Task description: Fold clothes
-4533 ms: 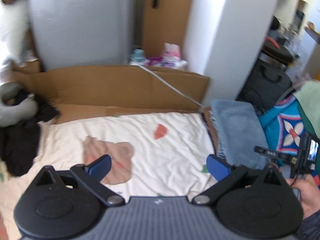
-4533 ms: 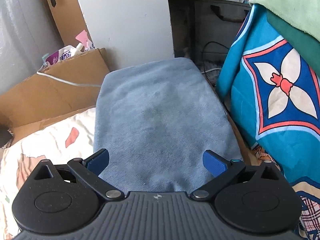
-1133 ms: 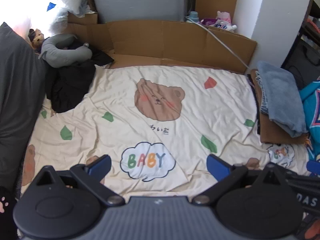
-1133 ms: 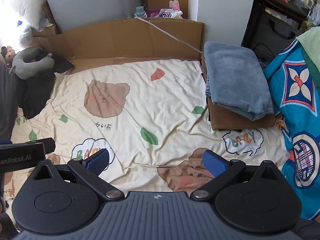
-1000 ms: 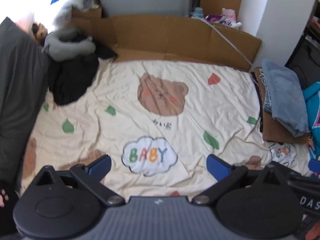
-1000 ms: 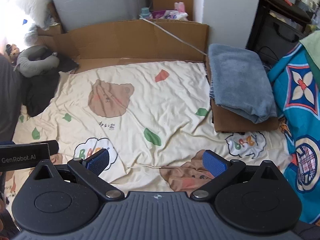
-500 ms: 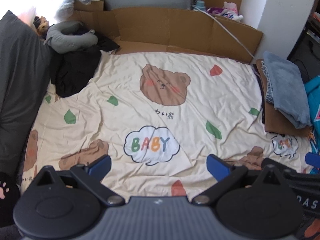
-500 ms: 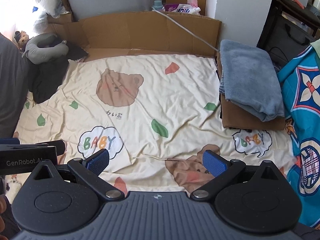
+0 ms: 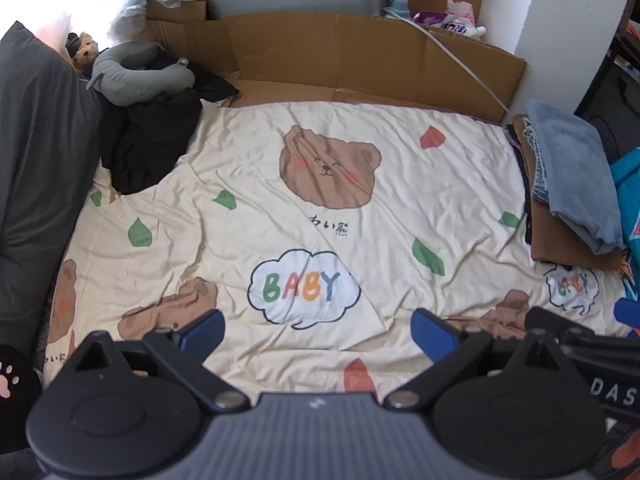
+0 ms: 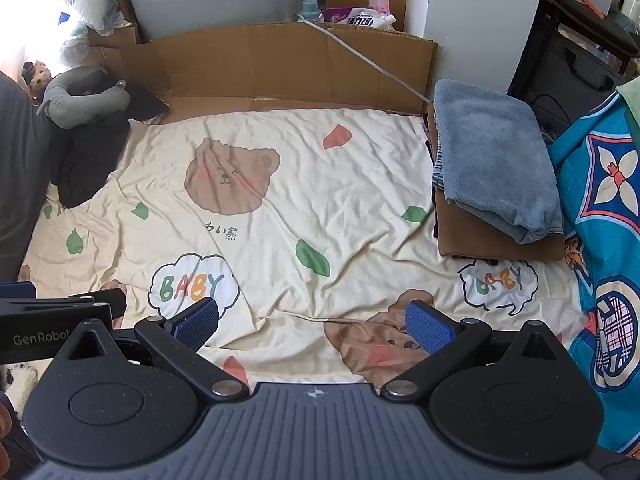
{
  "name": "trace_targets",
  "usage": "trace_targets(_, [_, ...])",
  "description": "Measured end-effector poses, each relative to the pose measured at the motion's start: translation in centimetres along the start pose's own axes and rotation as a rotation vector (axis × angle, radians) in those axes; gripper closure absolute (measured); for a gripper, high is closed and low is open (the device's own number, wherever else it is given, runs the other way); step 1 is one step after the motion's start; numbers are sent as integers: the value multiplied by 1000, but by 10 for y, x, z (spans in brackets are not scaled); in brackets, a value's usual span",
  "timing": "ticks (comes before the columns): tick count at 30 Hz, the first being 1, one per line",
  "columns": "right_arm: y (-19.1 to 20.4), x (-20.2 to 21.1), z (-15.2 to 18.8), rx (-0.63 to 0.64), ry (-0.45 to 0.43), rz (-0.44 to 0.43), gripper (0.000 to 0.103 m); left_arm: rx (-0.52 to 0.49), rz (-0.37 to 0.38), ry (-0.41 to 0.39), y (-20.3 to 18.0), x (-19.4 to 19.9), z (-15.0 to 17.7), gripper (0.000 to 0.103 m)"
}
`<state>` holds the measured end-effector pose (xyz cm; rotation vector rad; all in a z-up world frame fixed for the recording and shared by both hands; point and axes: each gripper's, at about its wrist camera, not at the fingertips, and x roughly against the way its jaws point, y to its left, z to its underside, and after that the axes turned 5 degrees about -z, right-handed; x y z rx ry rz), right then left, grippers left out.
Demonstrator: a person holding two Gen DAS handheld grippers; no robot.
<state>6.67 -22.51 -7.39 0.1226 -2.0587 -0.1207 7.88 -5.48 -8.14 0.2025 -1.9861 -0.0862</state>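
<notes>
At far left, a dark grey cushion borders a cream bedsheet printed with bears, green leaves and "BABY" clouds. Just beside it lies a heap of black clothing, unfolded, with a grey neck pillow resting on its far edge. Brown cardboard stands along the back of the sheet. Near the bottom, the left gripper hovers above the sheet, its blue fingers spread apart and holding nothing. The right gripper hovers alongside it, likewise spread wide and empty. At right, a folded blue-grey garment sits atop a folded brown one. Farthest right hangs a turquoise patterned cloth.
</notes>
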Motion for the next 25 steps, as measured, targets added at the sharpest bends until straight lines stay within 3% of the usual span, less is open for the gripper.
trace_targets(25, [1,-2,1,8,12,4,1,-7,-21,16,-3,-1,3,3])
